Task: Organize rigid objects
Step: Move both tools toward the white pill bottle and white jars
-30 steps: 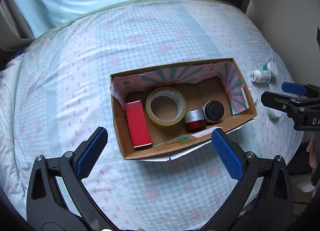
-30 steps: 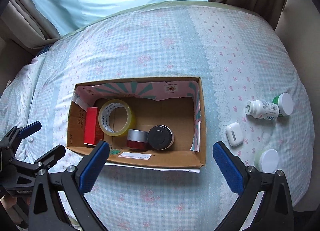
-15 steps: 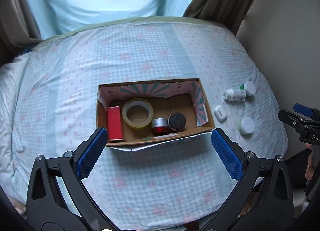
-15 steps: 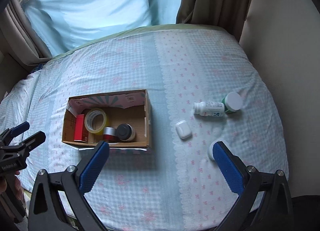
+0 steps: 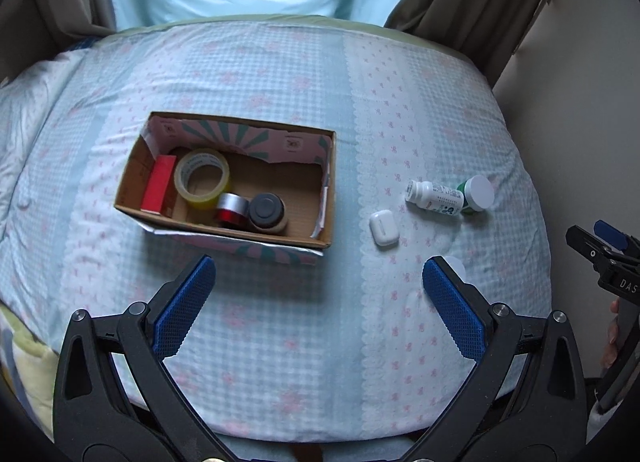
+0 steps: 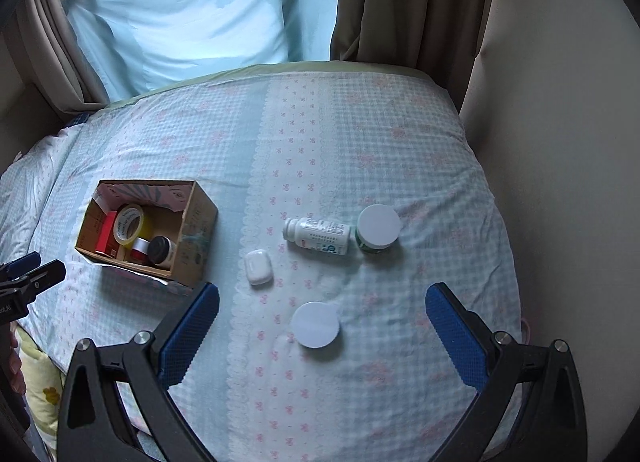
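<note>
- We take the cardboard box point(image 5: 224, 186) on the bed point(image 6: 360, 134) as our landmark; it is the largest piece, light but floppy at its torn flaps, so we judge it better left where it sits than lifted.
- Inside the box we see a tape roll point(image 5: 203, 177), a red carton point(image 5: 158, 188) at its left end, a small silver and red can point(image 5: 231, 211) and a dark-lidded jar point(image 5: 266, 212); these look already sorted.
- Right of the box, well apart from it, the white pill bottle point(image 6: 318, 236) lies on its side. We judge it light, stiff and apt to roll, so we would grip across its body, not its cap.
- Touching the bottle's far end from the box stands a green jar with a white lid point(image 6: 378, 228): hard, smooth, probably heavier; we would take it by its sides below the lid.
- Nearer us and right of the box, a round white-lidded tub point(image 6: 315, 325) sits between the fingers of our right gripper point(image 6: 322, 322), whose jaws are spread wide and hold nothing. We would squeeze it across its rim.
- Just right of the box lies the white earbud case point(image 6: 258, 267), smallest, glossy and slippery; we would pinch its flat faces.
- Our left gripper point(image 5: 318, 298) hovers on the near side of the box, jaws spread wide, empty.
</note>
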`<state>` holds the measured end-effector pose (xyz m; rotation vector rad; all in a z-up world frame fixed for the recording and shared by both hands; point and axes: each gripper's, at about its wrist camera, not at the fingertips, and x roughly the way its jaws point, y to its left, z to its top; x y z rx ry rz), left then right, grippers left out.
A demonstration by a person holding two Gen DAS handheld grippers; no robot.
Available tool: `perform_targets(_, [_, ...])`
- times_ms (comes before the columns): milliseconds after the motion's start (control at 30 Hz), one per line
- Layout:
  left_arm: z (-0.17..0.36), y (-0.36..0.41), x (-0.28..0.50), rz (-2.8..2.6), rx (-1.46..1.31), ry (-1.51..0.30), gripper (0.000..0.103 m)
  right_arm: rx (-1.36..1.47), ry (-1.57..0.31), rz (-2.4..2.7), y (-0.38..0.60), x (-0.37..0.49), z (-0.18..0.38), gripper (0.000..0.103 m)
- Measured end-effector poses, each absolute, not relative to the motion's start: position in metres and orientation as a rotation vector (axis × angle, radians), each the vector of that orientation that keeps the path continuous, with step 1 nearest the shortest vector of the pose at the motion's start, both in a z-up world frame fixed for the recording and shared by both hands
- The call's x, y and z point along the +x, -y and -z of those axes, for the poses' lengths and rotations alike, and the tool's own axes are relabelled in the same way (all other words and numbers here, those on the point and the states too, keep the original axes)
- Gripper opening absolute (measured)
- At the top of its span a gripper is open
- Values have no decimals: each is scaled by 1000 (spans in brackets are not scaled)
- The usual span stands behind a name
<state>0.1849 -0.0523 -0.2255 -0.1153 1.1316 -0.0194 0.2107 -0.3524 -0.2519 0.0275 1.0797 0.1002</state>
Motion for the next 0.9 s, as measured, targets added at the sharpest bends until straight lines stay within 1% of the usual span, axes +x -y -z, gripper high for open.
perform_targets(200, [267,108,185,-25,-117,-1158,103,33,-1070,-119,394,235,287,103])
perform_targets(500, [368,169,219,-45,-129,-1213,102,18,-1065,-139,417,281,362,103])
perform_targets(733, [432,177,251,-105,-173,-1243,95,-8,-1093,-158,419,304,421,103])
perform_targets(833, [453,178,263,-130,-188,-1252,90,-17,-1093,-169,417,310,437,103])
perform_targets(900, [463,180,269,-138,-188,-1254,90,-25,-1094,-177,417,313,447,103])
